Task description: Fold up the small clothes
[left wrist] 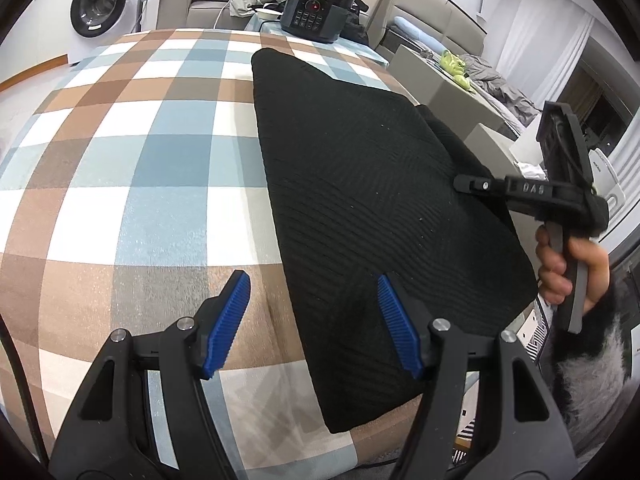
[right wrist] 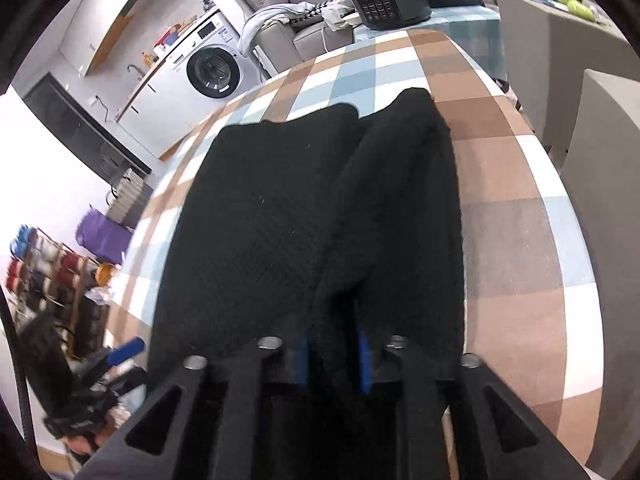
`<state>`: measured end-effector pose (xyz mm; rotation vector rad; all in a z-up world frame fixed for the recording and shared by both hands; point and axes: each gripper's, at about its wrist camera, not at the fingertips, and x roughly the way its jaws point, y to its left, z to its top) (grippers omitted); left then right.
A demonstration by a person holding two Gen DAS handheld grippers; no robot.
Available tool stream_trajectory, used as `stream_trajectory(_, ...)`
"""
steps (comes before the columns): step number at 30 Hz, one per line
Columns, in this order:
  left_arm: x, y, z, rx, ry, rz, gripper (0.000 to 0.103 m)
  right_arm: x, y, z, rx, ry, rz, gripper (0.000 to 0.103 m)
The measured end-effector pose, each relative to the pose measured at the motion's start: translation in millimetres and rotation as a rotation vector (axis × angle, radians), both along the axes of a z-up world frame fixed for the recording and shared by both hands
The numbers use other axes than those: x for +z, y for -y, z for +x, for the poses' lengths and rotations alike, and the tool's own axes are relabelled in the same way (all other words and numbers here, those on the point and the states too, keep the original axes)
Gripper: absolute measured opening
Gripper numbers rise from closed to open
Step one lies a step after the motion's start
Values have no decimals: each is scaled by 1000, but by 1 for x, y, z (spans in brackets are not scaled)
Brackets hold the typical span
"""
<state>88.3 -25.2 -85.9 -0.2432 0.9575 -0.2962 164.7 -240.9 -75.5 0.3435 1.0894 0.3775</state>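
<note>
Garment (left wrist: 372, 184) edge beside open checked cloth (left wrist: 132, 152), left of it.

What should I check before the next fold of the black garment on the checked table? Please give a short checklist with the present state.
1. Left claw open and holding nothing: ok.
2. Black garment lies flat on the checked tablecloth: mostly ok, the right strip is raised.
3. Right claw has cloth between its blue pads: ok; firm pinch: cannot tell.
4. Garment edge inside the table border: near right corner cannot tell.
5. Rice cooker stands apart from the garment: ok.
</note>
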Motion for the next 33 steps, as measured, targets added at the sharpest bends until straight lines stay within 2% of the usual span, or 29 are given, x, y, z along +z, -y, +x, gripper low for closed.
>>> stream_trajectory(2,-1,-1,1,3,-4,3,64,4,8,6,-23,9,17,35)
stream_trajectory(4,-1,-1,2,4,-4,3,64,6,13,16,-45,23,37,40)
stream_trajectory(7,-2,-2,7,10,-6,5,64,1,18,41,-96,11,83,40)
stream_trajectory(9,-3,-4,8,16,-7,6,64,-2,22,58,-131,8,82,33)
stream_trajectory(11,-3,-5,10,22,-11,9,64,3,22,68,-134,38,61,5)
stream_trajectory(14,-3,-7,13,29,-12,17,64,33,12,65,-65,221,26,5)
stream_trajectory(16,-4,-9,13,32,-11,17,64,41,7,64,-59,263,-74,5)
stream_trajectory(17,-4,-9,14,34,-11,16,64,37,6,68,-67,247,-118,5)
stream_trajectory(19,-5,-10,16,38,-15,11,64,19,9,81,-91,147,-193,6)
stream_trajectory(20,-5,-10,16,36,-16,9,64,9,14,84,-105,83,-186,8)
stream_trajectory(21,-5,-9,15,34,-15,12,64,5,18,84,-122,61,-153,10)
stream_trajectory(24,-5,-9,13,32,-11,14,64,18,25,62,-138,105,-103,12)
stream_trajectory(28,-6,-8,14,32,-18,9,64,35,13,36,-63,134,-51,29)
stream_trajectory(33,-3,-3,12,18,-4,7,64,29,-12,24,56,93,8,30)
